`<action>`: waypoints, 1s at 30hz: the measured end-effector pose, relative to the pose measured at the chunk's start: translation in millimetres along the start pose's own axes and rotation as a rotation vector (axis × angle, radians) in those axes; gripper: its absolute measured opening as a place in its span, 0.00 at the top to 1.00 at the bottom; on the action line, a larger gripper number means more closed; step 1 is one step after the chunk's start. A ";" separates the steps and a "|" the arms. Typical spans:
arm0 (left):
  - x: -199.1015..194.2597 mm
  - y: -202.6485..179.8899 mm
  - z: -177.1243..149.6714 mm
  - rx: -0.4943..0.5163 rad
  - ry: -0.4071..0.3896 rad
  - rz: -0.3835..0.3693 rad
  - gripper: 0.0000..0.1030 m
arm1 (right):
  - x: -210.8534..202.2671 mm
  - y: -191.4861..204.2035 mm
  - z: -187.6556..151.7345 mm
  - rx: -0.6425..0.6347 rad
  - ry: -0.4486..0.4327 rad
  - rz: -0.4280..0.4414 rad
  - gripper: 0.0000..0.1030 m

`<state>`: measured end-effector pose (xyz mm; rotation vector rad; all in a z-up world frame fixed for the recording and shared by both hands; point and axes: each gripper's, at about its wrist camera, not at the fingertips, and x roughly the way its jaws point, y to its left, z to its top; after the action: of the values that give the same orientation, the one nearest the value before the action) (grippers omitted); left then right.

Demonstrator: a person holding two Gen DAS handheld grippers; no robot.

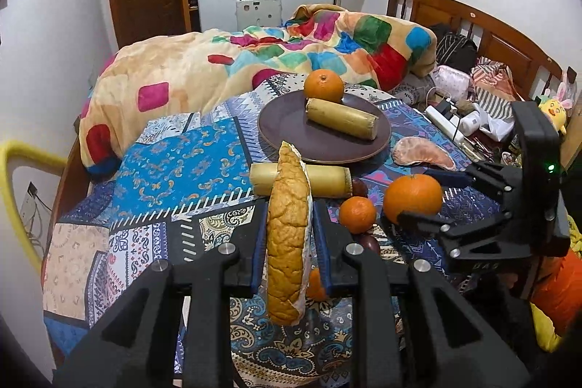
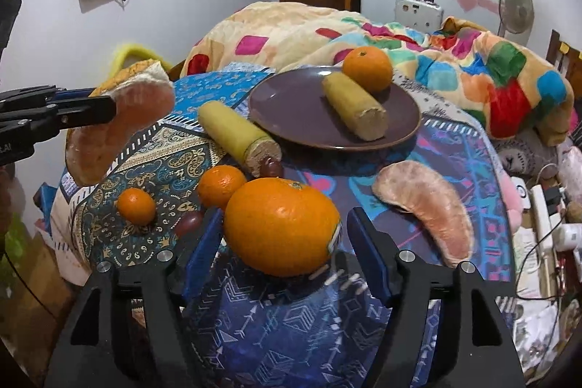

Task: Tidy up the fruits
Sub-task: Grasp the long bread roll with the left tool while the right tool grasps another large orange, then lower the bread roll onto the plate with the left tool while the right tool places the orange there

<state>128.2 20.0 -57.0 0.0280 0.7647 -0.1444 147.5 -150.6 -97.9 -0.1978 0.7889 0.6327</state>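
So the left gripper [image 1: 287,228] is pinching a big peeled pomelo wedge with pale pith [image 1: 288,235], held up off the patterned bedspread [image 1: 174,170]. The right gripper [image 2: 285,235] is spread wide around a large round orange [image 2: 282,226] without squeezing it. The dark purple round plate [image 2: 291,111] at 12 o'clock holds another orange [image 2: 367,68] and a yellowish sugarcane stick [image 2: 353,110].
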 end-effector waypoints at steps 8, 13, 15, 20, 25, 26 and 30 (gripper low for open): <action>4.5 -2.4 8.8 -0.002 -0.010 -0.001 0.77 | 2.3 3.7 -1.6 -0.014 0.005 0.002 0.40; 12.7 -2.0 20.4 -0.004 -0.018 0.002 0.77 | -9.5 -6.5 6.3 0.000 -0.031 -0.015 0.41; 17.6 -1.8 26.7 -0.001 -0.021 0.004 0.77 | -14.6 -11.6 11.8 0.003 -0.053 -0.031 0.41; 32.2 -1.1 45.0 0.005 -0.029 0.011 0.77 | -24.4 -28.1 31.3 0.008 -0.106 -0.078 0.40; 48.3 0.8 64.1 0.011 -0.042 0.023 0.77 | -26.3 -44.1 48.9 0.014 -0.147 -0.117 0.41; 52.1 1.7 68.7 0.010 -0.045 0.024 0.77 | -25.5 -48.0 52.9 0.016 -0.152 -0.123 0.40; 69.8 5.7 84.4 0.006 -0.047 0.027 0.77 | -17.9 -59.1 64.6 0.016 -0.161 -0.146 0.40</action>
<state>236.7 10.8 -44.5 0.0404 0.7170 -0.1215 212.0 -180.6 -43.8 -0.1859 0.6179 0.4978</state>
